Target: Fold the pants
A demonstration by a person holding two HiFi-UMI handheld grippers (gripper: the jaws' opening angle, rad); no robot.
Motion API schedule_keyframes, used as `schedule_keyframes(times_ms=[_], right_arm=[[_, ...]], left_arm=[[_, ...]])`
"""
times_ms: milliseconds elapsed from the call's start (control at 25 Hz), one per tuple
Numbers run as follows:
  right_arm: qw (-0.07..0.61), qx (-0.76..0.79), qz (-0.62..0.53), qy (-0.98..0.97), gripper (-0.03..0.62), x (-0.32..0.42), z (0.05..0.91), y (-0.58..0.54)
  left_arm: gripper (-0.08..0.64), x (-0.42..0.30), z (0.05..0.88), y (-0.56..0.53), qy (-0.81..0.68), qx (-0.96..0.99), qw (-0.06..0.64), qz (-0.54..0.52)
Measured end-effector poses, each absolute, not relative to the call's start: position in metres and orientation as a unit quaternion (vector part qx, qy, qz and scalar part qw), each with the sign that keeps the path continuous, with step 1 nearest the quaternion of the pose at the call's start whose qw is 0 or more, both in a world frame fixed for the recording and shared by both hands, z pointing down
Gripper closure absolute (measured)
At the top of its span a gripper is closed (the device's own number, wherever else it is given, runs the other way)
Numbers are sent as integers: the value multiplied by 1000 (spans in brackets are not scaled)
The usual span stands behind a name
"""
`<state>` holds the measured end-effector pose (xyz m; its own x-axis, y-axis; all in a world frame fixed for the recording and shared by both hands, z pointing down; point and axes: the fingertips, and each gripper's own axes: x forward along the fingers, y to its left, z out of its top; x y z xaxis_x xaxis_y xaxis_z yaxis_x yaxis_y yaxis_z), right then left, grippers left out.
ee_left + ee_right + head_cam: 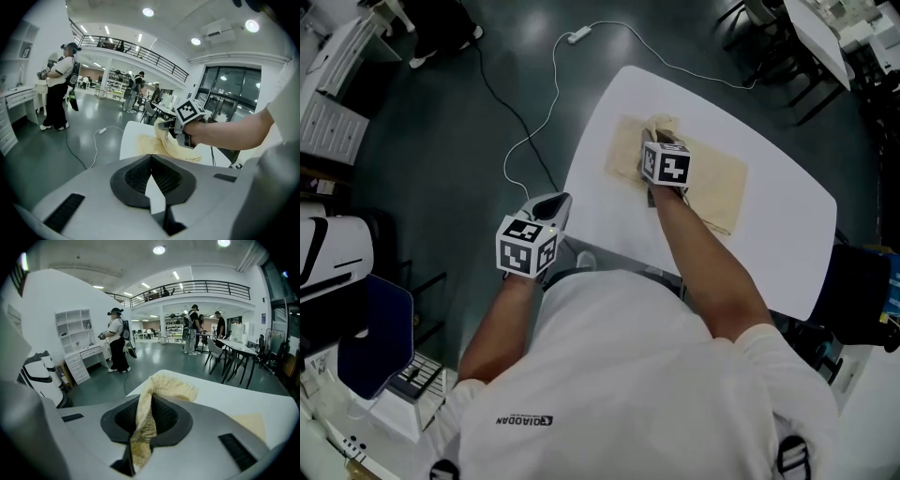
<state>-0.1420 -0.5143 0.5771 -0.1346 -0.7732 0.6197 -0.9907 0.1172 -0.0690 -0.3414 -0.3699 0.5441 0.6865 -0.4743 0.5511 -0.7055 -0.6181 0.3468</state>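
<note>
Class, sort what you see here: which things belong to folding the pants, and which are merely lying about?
Job in hand: pants; right gripper, clamped on them; left gripper, shut and empty; white table.
Lying about: floor cable; drawer unit; chairs.

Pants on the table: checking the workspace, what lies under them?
The white table shows around the pants; the patch beneath them is covered, so nothing more can be told.

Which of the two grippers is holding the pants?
The right gripper: the beige pants are pinched between its jaws over the white table. The left gripper is closed on nothing, off the table.
</note>
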Motion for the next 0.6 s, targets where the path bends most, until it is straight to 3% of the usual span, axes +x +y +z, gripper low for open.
schedule_keyframes(times_ms=[320,600], right_arm=[[324,576,240,-711,517,-170,646,-540],[335,522,274,-735,423,-211,678,-545]], left_arm=[[532,-369,557,-361,-373,848,315,208],[532,-393,572,-358,-386,836,330,208]])
